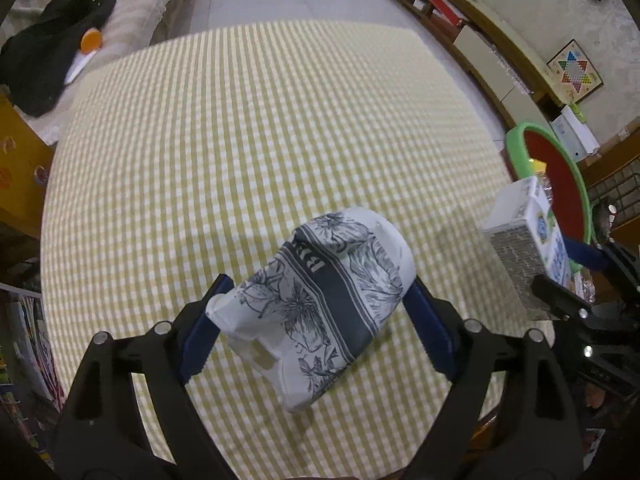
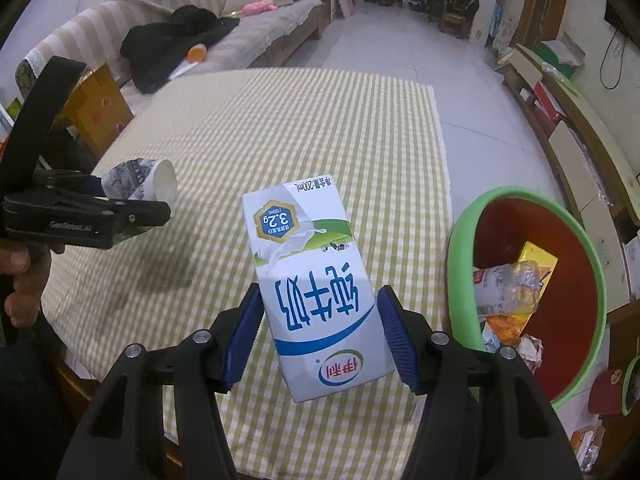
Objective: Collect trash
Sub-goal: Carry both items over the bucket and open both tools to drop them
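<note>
My left gripper is shut on a crushed paper cup with a grey flower print, held above the checked tablecloth. The cup also shows in the right wrist view, with the left gripper at the left. My right gripper is shut on a white and blue milk carton, held above the table's right part. The carton also shows in the left wrist view. A bin with a green rim and red inside stands right of the table, holding crumpled wrappers and a squashed plastic bottle.
A striped sofa with a black garment and an orange lid stands behind the table. A yellow box is at the table's left. Low wooden shelves run along the right wall. Tiled floor lies beyond.
</note>
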Demonstrator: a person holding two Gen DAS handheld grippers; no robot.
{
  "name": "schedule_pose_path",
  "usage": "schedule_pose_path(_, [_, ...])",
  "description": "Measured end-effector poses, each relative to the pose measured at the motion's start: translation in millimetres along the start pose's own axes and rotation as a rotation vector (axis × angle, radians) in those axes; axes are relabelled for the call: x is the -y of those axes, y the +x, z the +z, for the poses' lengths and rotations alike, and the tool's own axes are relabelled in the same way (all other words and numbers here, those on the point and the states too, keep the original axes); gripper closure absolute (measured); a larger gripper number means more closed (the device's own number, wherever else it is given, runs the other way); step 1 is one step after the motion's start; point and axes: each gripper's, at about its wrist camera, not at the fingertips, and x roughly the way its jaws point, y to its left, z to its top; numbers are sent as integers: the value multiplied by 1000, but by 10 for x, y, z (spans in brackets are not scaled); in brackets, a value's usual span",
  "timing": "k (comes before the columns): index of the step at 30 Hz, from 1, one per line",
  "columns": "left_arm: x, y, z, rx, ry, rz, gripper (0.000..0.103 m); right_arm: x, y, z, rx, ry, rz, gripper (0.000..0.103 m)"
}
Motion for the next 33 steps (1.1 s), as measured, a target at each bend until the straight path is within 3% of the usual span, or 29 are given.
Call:
schedule_pose_path(8, [244,-423,137,85,33,-33,19,190,-343,69,80,85,-11,46])
schedule_pose_path(15, [749,-652,360,134,95,-79,19,550,-676,99,148,162,-56,46])
schedule_pose_path(23, [1404,-694,595,156,174,-144,19,1137,-947,51,203,257,-116,46])
schedule_pose_path(33, [2209,-532,723,128,267,-251,19,1854,-1111,-224,229,387,-177,47])
